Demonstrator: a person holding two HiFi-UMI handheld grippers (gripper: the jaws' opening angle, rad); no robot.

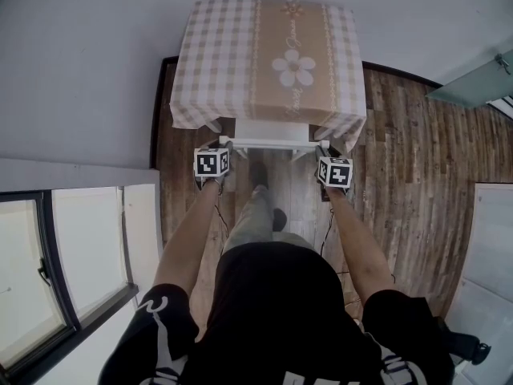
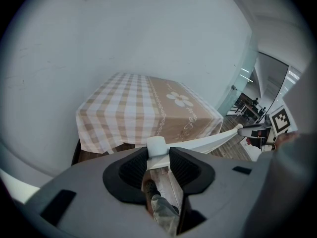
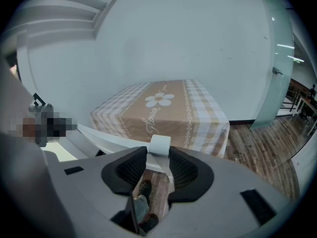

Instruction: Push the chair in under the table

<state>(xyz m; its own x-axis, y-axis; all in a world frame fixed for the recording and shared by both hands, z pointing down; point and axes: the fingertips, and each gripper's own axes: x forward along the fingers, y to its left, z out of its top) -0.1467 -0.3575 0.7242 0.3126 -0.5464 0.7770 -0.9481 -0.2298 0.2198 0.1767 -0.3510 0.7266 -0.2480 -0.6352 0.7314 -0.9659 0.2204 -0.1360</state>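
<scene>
A white chair (image 1: 269, 143) stands at the near side of a table (image 1: 264, 54) covered with a beige checked cloth bearing a flower print; its seat is partly under the cloth's edge. My left gripper (image 1: 224, 146) is shut on the left corner post of the chair's back, and my right gripper (image 1: 321, 151) is shut on the right corner post. In the left gripper view the white post (image 2: 157, 147) sits between the pads, with the top rail running off to the right. The right gripper view shows the other post (image 3: 160, 145) pinched the same way, table (image 3: 168, 108) just beyond.
A white wall (image 1: 96, 62) runs behind and left of the table. Wooden floor (image 1: 409, 159) lies to the right, with a glass door (image 1: 473, 83) at the far right. A window (image 1: 32, 271) is at lower left. The person's legs and dark shoes (image 1: 258, 175) stand behind the chair.
</scene>
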